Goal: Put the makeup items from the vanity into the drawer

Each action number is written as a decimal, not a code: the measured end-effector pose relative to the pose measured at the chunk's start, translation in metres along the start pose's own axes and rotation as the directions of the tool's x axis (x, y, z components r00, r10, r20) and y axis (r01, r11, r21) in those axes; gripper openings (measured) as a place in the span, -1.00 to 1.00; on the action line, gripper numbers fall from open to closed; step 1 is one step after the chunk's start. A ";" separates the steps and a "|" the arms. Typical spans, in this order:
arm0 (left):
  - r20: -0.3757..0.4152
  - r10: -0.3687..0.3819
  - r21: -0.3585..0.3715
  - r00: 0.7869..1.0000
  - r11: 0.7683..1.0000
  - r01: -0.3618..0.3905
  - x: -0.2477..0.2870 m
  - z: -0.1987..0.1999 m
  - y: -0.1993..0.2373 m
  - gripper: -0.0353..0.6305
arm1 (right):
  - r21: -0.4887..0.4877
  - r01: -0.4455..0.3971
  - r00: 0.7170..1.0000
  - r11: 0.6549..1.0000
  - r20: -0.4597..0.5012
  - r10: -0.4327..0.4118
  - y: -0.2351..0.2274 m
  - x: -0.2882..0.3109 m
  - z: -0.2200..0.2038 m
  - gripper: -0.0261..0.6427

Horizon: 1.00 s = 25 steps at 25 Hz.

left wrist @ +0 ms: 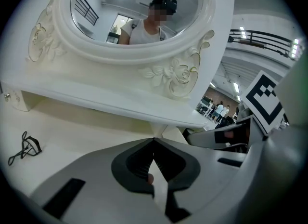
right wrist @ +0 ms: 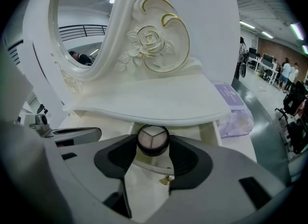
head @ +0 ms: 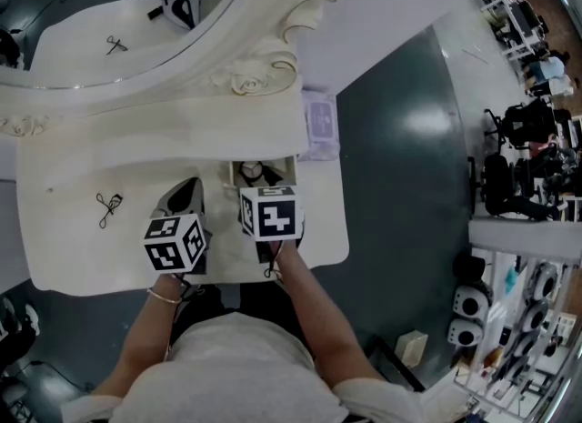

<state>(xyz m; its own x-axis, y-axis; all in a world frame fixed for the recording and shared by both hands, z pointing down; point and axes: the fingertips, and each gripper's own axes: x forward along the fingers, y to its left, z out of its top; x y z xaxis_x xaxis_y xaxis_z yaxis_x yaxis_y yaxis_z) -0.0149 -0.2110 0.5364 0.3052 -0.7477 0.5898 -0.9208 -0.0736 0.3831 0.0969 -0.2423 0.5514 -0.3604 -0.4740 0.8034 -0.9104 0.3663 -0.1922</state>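
A round compact with a three-part pale powder pan sits pinched between the jaws of my right gripper. In the head view that gripper hangs over the small open drawer at the vanity's front. The drawer's front edge and gold knob show below the compact. My left gripper is shut with nothing clearly in it and hovers over the tabletop just left of the drawer. A black eyelash curler lies on the vanity top to the left; the left gripper view shows the curler at its lower left.
An oval mirror in a carved white frame stands on a raised shelf behind the drawer. A clear box with a purple lid rests at the shelf's right end. Grey floor and shelving lie to the right.
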 end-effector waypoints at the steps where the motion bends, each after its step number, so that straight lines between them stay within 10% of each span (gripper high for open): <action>1: 0.000 0.002 -0.002 1.000 1.000 -0.002 0.000 0.000 0.002 -0.88 | 0.000 0.001 1.000 1.000 -0.002 -0.001 0.000 0.000 0.000 -0.27; 25: 0.008 0.011 -0.004 1.000 1.000 -0.011 -0.012 0.003 0.014 -0.88 | -0.007 0.021 0.999 1.000 0.023 -0.021 0.005 -0.007 0.004 -0.27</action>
<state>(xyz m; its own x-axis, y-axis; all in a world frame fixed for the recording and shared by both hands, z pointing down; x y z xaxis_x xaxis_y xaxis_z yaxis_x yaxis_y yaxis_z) -0.0316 -0.2051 0.5331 0.2932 -0.7538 0.5881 -0.9231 -0.0630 0.3794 0.0941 -0.2399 0.5424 -0.3456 -0.5003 0.7939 -0.9164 0.3620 -0.1708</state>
